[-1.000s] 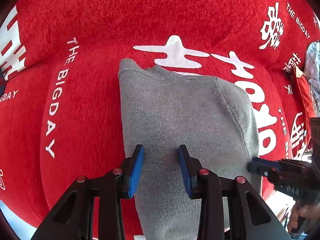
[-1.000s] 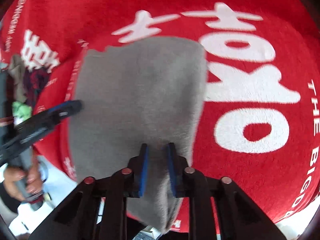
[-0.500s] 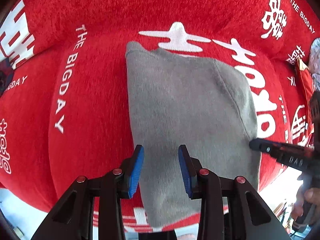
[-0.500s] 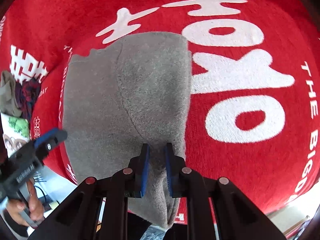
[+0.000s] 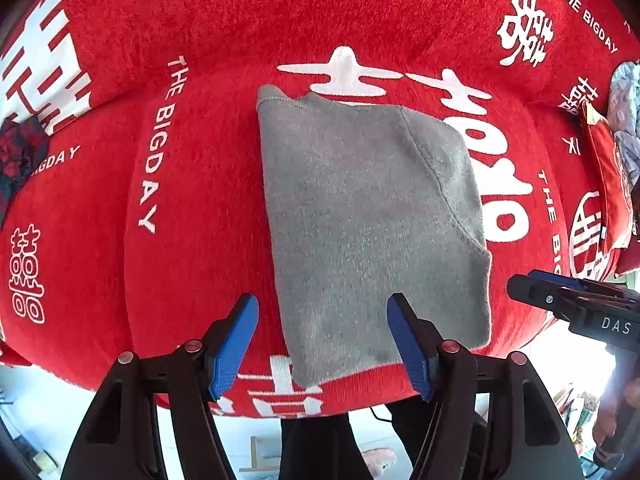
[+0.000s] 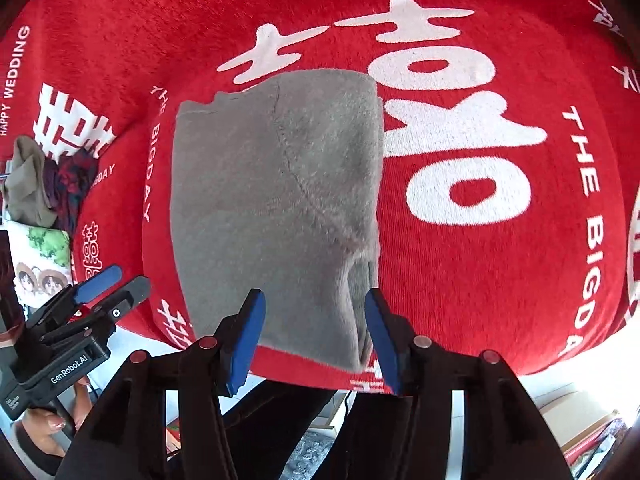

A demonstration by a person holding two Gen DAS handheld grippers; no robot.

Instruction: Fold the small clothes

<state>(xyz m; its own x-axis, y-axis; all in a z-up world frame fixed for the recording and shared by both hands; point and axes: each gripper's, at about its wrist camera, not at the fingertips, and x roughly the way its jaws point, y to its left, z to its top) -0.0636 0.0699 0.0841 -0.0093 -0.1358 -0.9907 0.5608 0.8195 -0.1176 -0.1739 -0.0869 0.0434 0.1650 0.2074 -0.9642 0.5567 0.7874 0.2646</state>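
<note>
Both grippers point down at the bed from above. The left gripper has its jaws opening, spread wide with nothing pinched; its blue pads sit over the near edge of the grey garment without touching it. Same deal with the right gripper: jaws opening, cloth showing between them but not gripped. The garment lies folded flat on the red blanket, near its front edge. A hand holding the left gripper is half cut off at the frame corner. The heap of clothes at the side is too jumbled to sort out.
</note>
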